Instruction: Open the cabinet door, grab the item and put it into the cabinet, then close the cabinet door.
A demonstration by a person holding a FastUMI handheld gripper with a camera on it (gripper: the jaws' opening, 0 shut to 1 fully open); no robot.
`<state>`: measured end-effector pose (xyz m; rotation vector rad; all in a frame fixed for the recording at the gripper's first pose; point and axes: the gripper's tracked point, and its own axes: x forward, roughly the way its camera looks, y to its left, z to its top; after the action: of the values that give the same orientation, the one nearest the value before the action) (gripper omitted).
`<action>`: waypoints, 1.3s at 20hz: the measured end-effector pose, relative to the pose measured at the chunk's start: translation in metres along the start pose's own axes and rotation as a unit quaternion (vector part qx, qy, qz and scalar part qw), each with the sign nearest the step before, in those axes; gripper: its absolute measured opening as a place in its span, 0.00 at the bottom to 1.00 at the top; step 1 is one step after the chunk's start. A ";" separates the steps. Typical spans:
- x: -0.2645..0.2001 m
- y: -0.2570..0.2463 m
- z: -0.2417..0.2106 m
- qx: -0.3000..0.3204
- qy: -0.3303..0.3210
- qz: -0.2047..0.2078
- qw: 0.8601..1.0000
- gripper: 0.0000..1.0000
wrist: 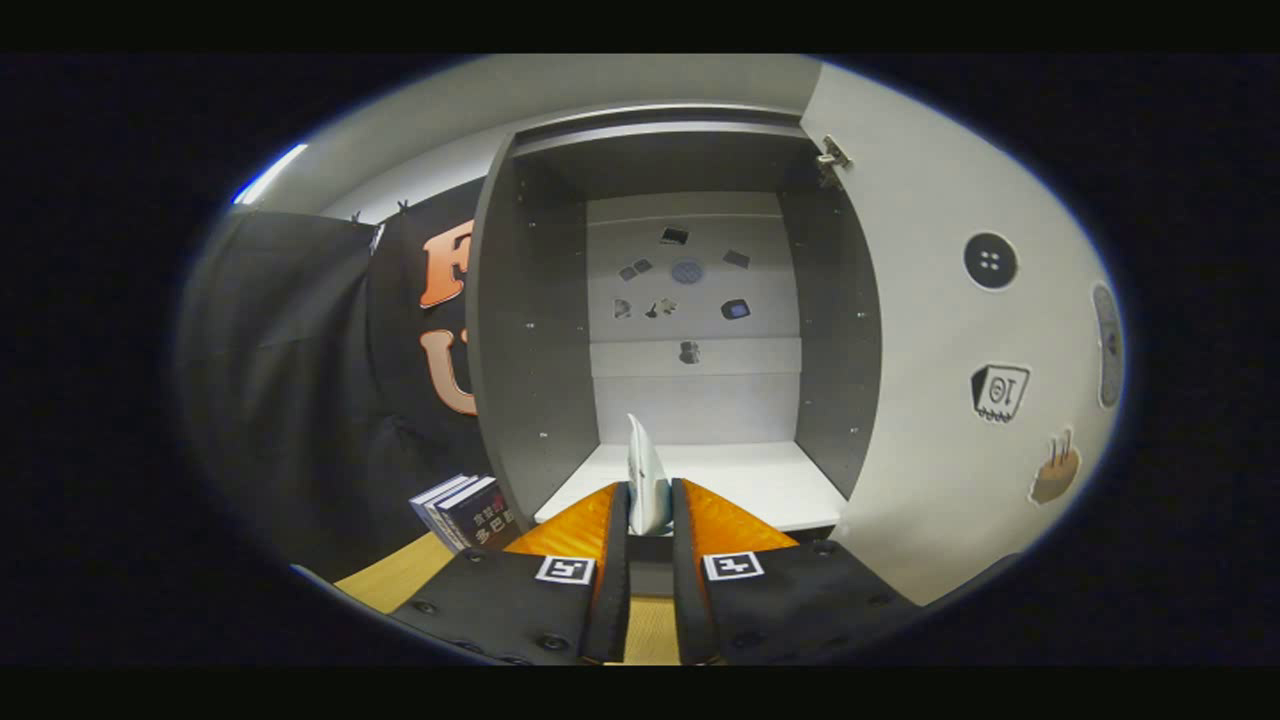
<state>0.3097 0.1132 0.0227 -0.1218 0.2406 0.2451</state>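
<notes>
The tongs (650,505), low centre of the frame, are pinching a thin pale item (645,478) edge-on, both fingers pressing its flat faces w/ only a narrow gap between them; the item is sticking up past the tips, a slim blade shape w/ a bluish tint. It is looking flat, light and fairly stiff, prob. a small packet or card, can't tell which. The grip is sitting on the lower part, so the tall top is free to wobble; smooth faces could be slipping if the squeeze is easing, so holding low and square is seeming right. Straight ahead, filling frame centre, the cabinet (520,330) is standing open, its white shelf floor (760,480) lying just beyond the item. The door (930,330) is swinging out at right of frame, stickers on its inner face. Small stickers are dotting the back panel (690,290) at centre. Books (465,510) are leaning at lower left beside the cabinet, on the wooden bench (395,575). Judging by this, the item is being carried in, not yet set down; door closing is still to come.
</notes>
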 end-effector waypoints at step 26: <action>0.164 -0.028 -0.078 -0.028 0.242 -0.019 0.970 0.35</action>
<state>0.4546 0.1114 -0.0906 -0.2423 0.7165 0.1813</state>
